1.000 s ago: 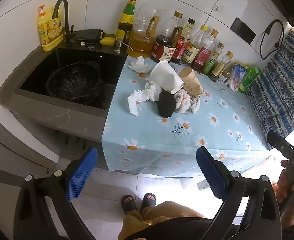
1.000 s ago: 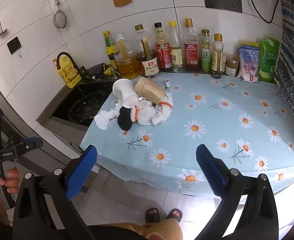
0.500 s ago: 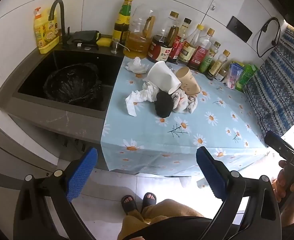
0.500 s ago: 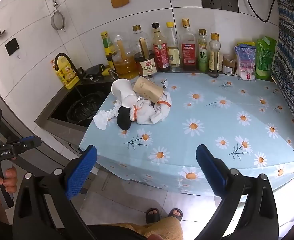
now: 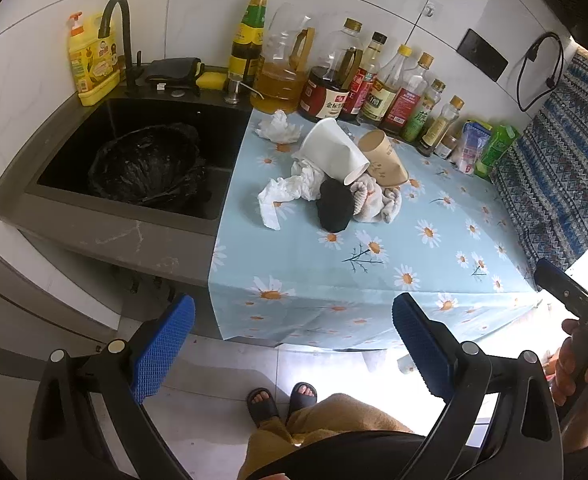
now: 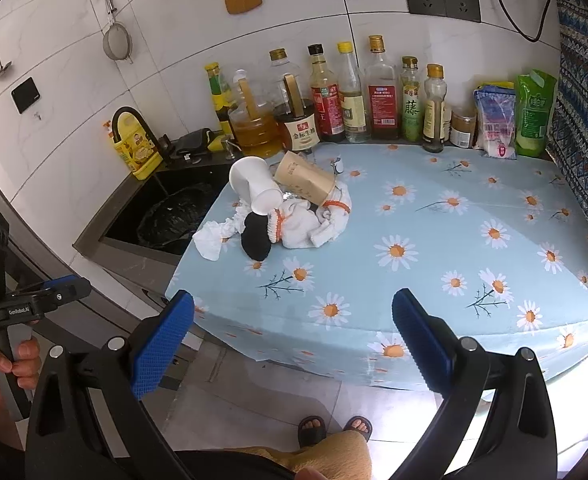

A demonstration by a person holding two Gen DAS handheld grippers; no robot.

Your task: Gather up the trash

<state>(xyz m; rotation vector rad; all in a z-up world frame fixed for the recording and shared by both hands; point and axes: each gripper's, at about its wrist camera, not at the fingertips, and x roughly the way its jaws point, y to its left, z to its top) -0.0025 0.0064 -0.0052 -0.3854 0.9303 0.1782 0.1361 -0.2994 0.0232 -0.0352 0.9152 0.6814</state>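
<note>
A trash pile lies on the daisy tablecloth (image 5: pixel 374 280) (image 6: pixel 434 280): a white paper cup (image 5: pixel 334 152) (image 6: pixel 254 186), a brown paper cup (image 5: pixel 384 158) (image 6: pixel 304 182), crumpled white tissue (image 5: pixel 282 196) (image 6: pixel 214 236), a black sock (image 5: pixel 335 208) (image 6: pixel 256 236) and white cloth (image 5: pixel 378 204) (image 6: pixel 314 224). Another tissue (image 5: pixel 278 128) lies near the bottles. A black trash bag (image 5: pixel 146 164) (image 6: pixel 174 216) lines the sink. My left gripper (image 5: pixel 294 344) and right gripper (image 6: pixel 294 336) are both open and empty, held off the table's front edge above the floor.
A row of sauce and oil bottles (image 5: pixel 374 84) (image 6: pixel 354 100) stands along the back wall. Packets (image 6: pixel 514 120) stand at the back right. A black faucet (image 5: pixel 120 36) and yellow soap bottle (image 5: pixel 90 64) are by the sink. A patterned curtain (image 5: pixel 554 168) hangs at right.
Both grippers have drawn back slightly and shifted view; the table looks a little farther. Both stay open. Nothing on the table moved.
</note>
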